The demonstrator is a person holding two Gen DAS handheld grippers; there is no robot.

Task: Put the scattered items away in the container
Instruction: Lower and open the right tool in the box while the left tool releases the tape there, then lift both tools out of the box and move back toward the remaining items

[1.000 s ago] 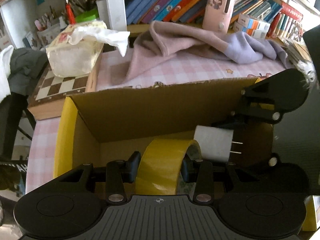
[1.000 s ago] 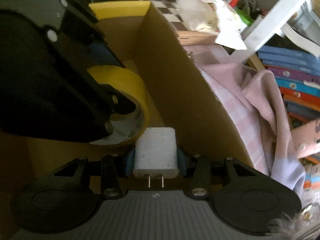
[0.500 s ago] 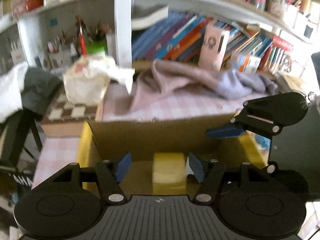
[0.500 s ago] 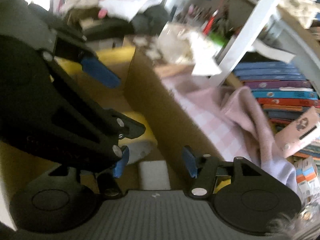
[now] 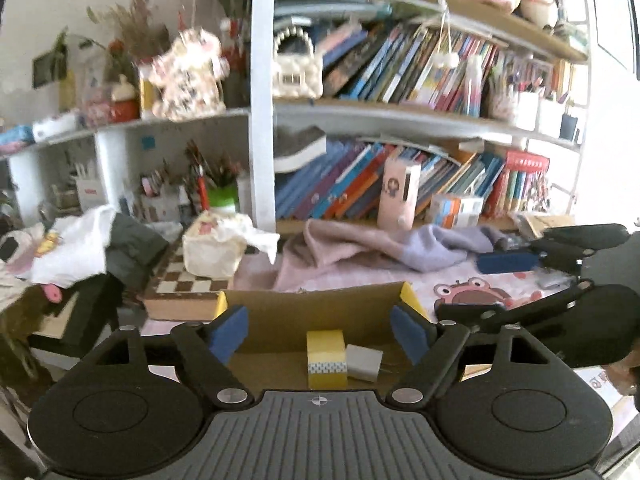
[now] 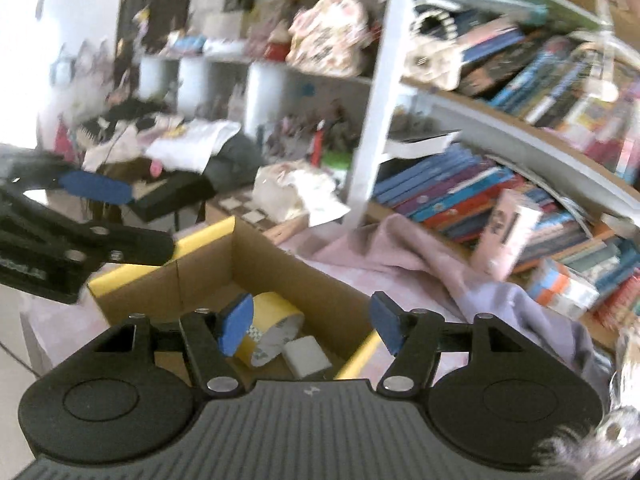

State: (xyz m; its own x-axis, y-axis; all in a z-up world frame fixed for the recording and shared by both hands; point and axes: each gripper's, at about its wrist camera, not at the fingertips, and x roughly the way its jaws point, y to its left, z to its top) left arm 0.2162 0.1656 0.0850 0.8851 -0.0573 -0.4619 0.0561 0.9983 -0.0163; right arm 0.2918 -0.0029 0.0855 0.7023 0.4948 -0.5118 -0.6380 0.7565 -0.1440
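A yellow tape roll (image 5: 325, 358) and a white plug adapter (image 5: 363, 362) lie side by side inside the open cardboard box (image 5: 316, 308). My left gripper (image 5: 320, 332) is open and empty, raised above the box. My right gripper (image 6: 312, 322) is open and empty, also above the box (image 6: 280, 264), with the tape roll (image 6: 268, 330) and the adapter (image 6: 306, 357) below it. The right gripper also shows at the right of the left wrist view (image 5: 552, 276). The left gripper shows at the left of the right wrist view (image 6: 80, 216).
The box stands on a pink checked table (image 5: 472, 280). Behind it lie a pink and lilac cloth (image 5: 384, 248), a tissue pack (image 5: 212, 254) on a chessboard box (image 5: 184, 292), and bookshelves (image 5: 400, 184). A pink carton (image 6: 504, 236) leans on the books.
Both grippers have opened and let go: the tape roll and the adapter now lie in the box. Both grippers have risen and pulled back from the box.
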